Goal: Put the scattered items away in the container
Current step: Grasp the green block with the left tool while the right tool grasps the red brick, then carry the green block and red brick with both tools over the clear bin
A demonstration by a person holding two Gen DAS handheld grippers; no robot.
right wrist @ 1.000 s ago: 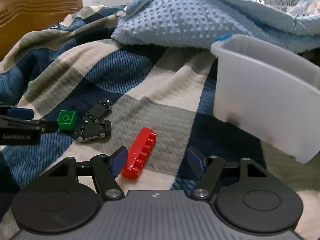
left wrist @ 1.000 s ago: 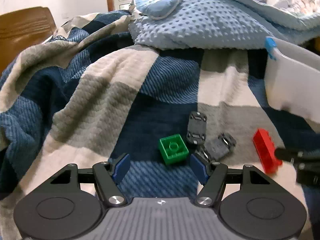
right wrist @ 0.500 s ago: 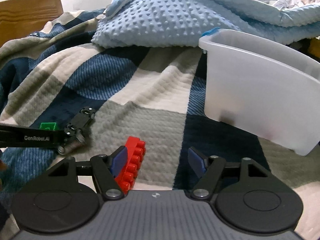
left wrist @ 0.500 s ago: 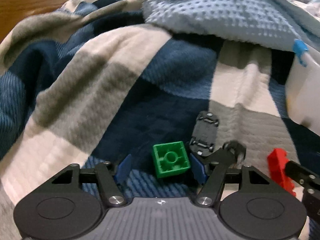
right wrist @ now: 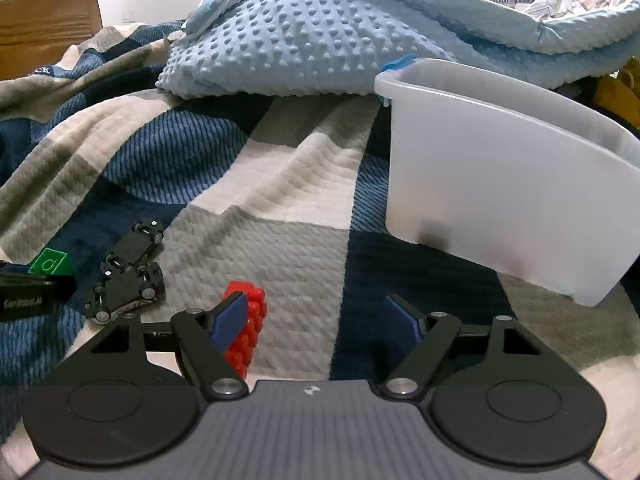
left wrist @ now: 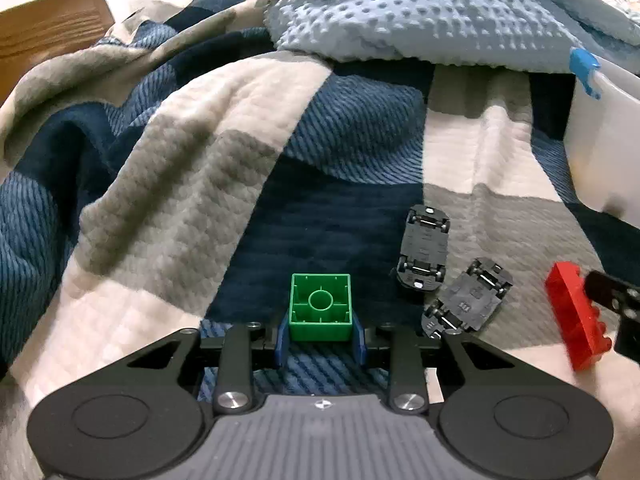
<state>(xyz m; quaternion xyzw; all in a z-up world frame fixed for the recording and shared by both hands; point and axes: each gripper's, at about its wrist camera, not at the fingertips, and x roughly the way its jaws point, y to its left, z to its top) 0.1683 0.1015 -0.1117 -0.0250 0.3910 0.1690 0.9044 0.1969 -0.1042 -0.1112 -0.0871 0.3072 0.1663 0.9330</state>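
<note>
Two blue pads of the left gripper press the sides of the green brick, hollow side up on the checked blanket, so it is closed on the brick. The right gripper is spread wide with nothing between its pads, the red brick lying just behind its left pad. Farther along the blanket two black toy cars lie upside down and touching between the bricks, then the white tub toward the right edge, with a dotted light-blue cover behind.
</note>
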